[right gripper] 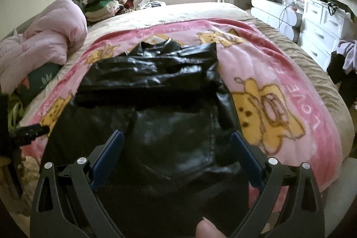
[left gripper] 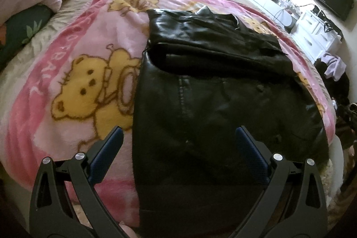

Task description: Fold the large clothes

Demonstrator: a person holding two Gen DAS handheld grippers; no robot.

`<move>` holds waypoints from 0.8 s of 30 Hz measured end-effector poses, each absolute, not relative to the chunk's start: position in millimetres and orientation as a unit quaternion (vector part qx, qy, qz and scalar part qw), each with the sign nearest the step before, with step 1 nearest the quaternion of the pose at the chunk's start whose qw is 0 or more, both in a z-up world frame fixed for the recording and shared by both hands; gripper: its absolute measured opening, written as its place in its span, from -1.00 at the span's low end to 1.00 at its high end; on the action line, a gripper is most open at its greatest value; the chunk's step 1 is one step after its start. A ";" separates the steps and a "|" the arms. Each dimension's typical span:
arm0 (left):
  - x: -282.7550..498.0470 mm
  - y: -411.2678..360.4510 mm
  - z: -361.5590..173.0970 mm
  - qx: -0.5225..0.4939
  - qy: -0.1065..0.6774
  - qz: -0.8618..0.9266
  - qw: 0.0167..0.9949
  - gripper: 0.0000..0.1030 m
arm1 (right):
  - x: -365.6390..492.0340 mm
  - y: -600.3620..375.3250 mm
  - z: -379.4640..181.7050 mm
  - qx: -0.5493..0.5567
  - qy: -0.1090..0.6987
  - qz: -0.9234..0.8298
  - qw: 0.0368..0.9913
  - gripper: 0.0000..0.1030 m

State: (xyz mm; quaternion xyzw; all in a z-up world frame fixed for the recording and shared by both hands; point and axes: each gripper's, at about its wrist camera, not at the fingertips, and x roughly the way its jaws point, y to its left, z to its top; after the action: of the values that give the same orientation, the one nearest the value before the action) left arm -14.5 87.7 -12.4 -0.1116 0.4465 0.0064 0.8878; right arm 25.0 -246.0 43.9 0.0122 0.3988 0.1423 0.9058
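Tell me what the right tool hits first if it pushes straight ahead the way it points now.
Most likely the black leather jacket. The right tool is open, pointing along the jacket's lower panel on the pink bear blanket. Depth is unclear, but the folded-over sleeves and upper part lie further along that line.

Both wrist views look down the bed toward the window, close above the shared black jacket (left gripper: 212, 104).

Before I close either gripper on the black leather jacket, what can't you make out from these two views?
- Black leather jacket: its near hem runs off the bottom edge in both views, behind the open left gripper and open right gripper.
- Its sleeves: folded across the chest; cuffs are lost in glare and dark folds.
- Pink bear-print blanket beneath: hidden by the jacket.
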 end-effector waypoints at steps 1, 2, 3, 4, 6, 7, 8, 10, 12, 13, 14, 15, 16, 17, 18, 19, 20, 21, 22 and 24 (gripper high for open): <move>-15.7 88.3 -13.3 -0.111 0.448 0.007 0.887 0.82 | 23.4 -249.2 39.7 0.011 0.403 0.139 0.904 0.87; -17.2 88.5 -14.8 -0.110 0.449 0.009 0.887 0.82 | 23.2 -252.3 35.9 0.012 0.408 0.137 0.902 0.87; -18.1 89.3 -17.0 -0.108 0.453 0.012 0.885 0.82 | 23.2 -254.5 33.5 0.014 0.412 0.136 0.901 0.87; -18.6 89.7 -18.6 -0.108 0.456 0.013 0.883 0.82 | 23.5 -258.1 28.9 0.016 0.419 0.133 0.898 0.87; -19.9 90.1 -22.1 -0.107 0.463 0.012 0.880 0.82 | 23.8 -263.2 22.2 0.020 0.428 0.133 0.894 0.87; -20.6 90.2 -24.0 -0.106 0.466 0.010 0.878 0.82 | 24.0 -265.9 17.9 0.022 0.435 0.132 0.890 0.87; -20.9 90.2 -26.7 -0.105 0.470 0.008 0.876 0.82 | 23.9 -268.0 14.6 0.023 0.439 0.131 0.889 0.87; -19.9 90.1 -34.0 -0.099 0.483 0.008 0.870 0.82 | 23.5 -272.3 7.9 0.024 0.447 0.132 0.884 0.87; -18.5 90.8 -41.4 -0.088 0.495 0.018 0.864 0.82 | 23.3 -276.8 0.2 0.025 0.457 0.130 0.880 0.87; -18.0 90.3 -43.5 -0.084 0.497 0.019 0.863 0.82 | 23.4 -278.7 -3.4 0.026 0.462 0.130 0.877 0.87; -17.5 90.0 -45.8 -0.080 0.500 0.021 0.862 0.82 | 23.3 -280.6 -6.7 0.026 0.467 0.129 0.875 0.87; -17.8 89.9 -48.0 -0.077 0.503 0.022 0.861 0.82 | 23.2 -282.4 -9.3 0.026 0.470 0.129 0.873 0.87; -18.2 90.0 -49.7 -0.077 0.504 0.022 0.860 0.82 | 23.2 -285.1 -13.3 0.026 0.476 0.127 0.870 0.87; -18.5 90.4 -51.8 -0.077 0.506 0.022 0.859 0.82 | 23.1 -287.1 -16.0 0.026 0.480 0.126 0.868 0.87; -18.8 91.0 -55.3 -0.078 0.511 0.021 0.856 0.82 | 22.8 -289.1 -18.7 0.027 0.483 0.126 0.866 0.87; -19.3 91.8 -58.5 -0.079 0.516 0.020 0.853 0.82 | 22.6 -292.0 -22.2 0.029 0.487 0.126 0.864 0.87; -19.6 92.3 -60.5 -0.080 0.518 0.022 0.851 0.82 | 22.7 -293.5 -24.6 0.030 0.491 0.127 0.862 0.87; -20.7 94.1 -63.4 -0.083 0.522 0.024 0.849 0.82 | 23.2 -294.8 -27.1 0.030 0.495 0.128 0.859 0.87; -20.8 95.0 -64.5 -0.085 0.522 0.025 0.848 0.82 | 23.3 -296.2 -30.8 0.032 0.501 0.133 0.855 0.87; -21.1 97.7 -65.8 -0.090 0.519 0.029 0.850 0.82 | 24.6 -296.8 -36.6 0.037 0.511 0.147 0.846 0.87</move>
State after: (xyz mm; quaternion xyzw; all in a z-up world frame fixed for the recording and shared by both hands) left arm -21.1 97.7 -65.8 -0.0903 0.5186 0.0295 0.8497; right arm 24.6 -296.8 -36.6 0.0372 0.5113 0.1468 0.8460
